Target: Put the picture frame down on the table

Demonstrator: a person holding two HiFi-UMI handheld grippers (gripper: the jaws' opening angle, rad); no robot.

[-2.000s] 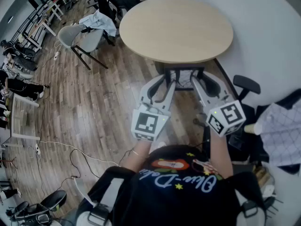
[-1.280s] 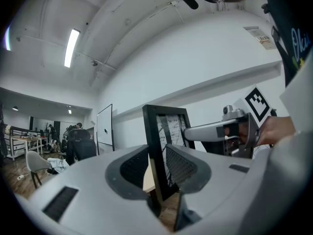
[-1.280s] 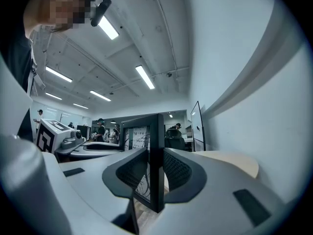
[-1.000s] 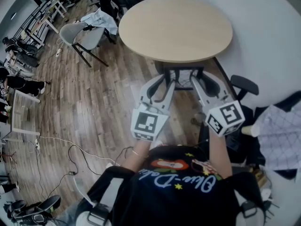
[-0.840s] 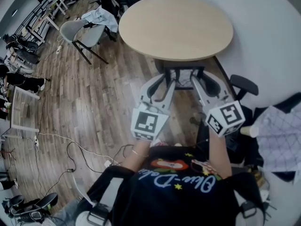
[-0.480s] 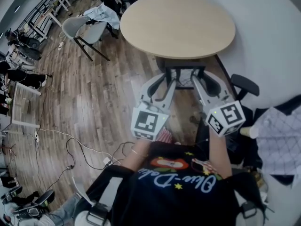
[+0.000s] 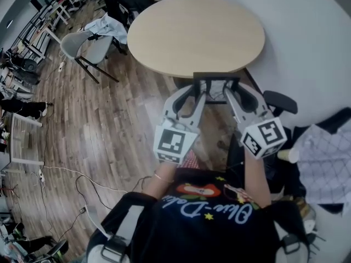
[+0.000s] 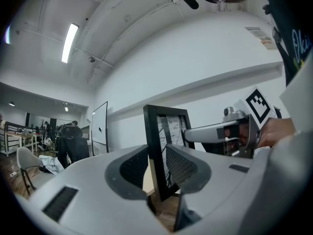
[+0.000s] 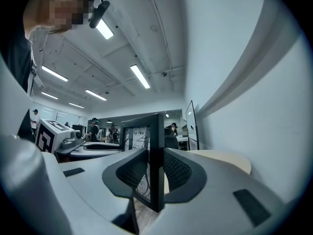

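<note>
Fingers [image 8: 128, 166] of left gripper [image 7: 196, 92] clenched on the left upright of the black picture frame [image 7: 216, 79]. Fingers [image 9: 182, 173] of right gripper [image 7: 235, 92] clenched on its right upright. Held upright in the air between the two, resting on nothing, at the near edge of the round wooden table [image 7: 197, 32]. Top bar overlapping that edge in the head view. Both grippers level, pointing toward the table.

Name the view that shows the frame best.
The left gripper view: the frame stands upright there, its black border and printed face showing. The right gripper view gives it nearly edge-on. The head view shows only its top edge.
</note>
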